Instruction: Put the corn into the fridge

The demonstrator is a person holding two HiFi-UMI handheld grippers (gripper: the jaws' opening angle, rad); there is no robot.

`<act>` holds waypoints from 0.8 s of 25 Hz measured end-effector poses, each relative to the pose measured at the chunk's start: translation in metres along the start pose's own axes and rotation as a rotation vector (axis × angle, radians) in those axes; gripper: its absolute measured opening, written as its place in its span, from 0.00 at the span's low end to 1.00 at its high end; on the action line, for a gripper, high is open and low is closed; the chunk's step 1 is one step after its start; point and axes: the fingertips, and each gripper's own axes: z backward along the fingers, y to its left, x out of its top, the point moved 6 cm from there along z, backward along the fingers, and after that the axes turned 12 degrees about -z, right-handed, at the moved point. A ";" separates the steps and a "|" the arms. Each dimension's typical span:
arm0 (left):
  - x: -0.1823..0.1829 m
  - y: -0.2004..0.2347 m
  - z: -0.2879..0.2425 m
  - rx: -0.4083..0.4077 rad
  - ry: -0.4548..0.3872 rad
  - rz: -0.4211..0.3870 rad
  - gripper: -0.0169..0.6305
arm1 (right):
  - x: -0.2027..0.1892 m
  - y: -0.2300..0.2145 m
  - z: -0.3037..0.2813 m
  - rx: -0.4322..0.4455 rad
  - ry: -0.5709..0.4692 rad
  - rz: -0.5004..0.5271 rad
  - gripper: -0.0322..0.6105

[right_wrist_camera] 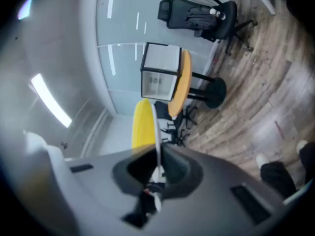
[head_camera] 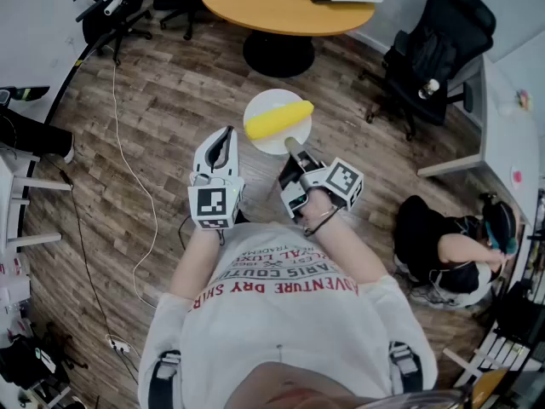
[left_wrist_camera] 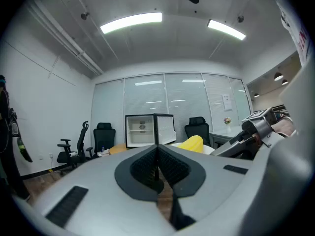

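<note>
Clamping the near edge of a white plate (head_camera: 266,100) with the right gripper (head_camera: 292,146), both jaws pressed tight on the thin rim. Carrying on that plate the corn (head_camera: 278,119), yellow, laid across from the left edge to the far right edge, one end out past the rim. Holding plate and corn up in the air, above the wooden floor (head_camera: 170,109). Holding the left gripper (head_camera: 225,135) just beside the left edge of the plate, jaws closed together, nothing between them. Facing the fridge (left_wrist_camera: 149,130), small, door open, white inside, standing on the round orange table (head_camera: 255,7), well apart from the corn
</note>
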 end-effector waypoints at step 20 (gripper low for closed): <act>-0.017 0.022 -0.024 -0.015 0.044 0.040 0.07 | 0.003 0.000 -0.029 -0.031 -0.001 -0.022 0.11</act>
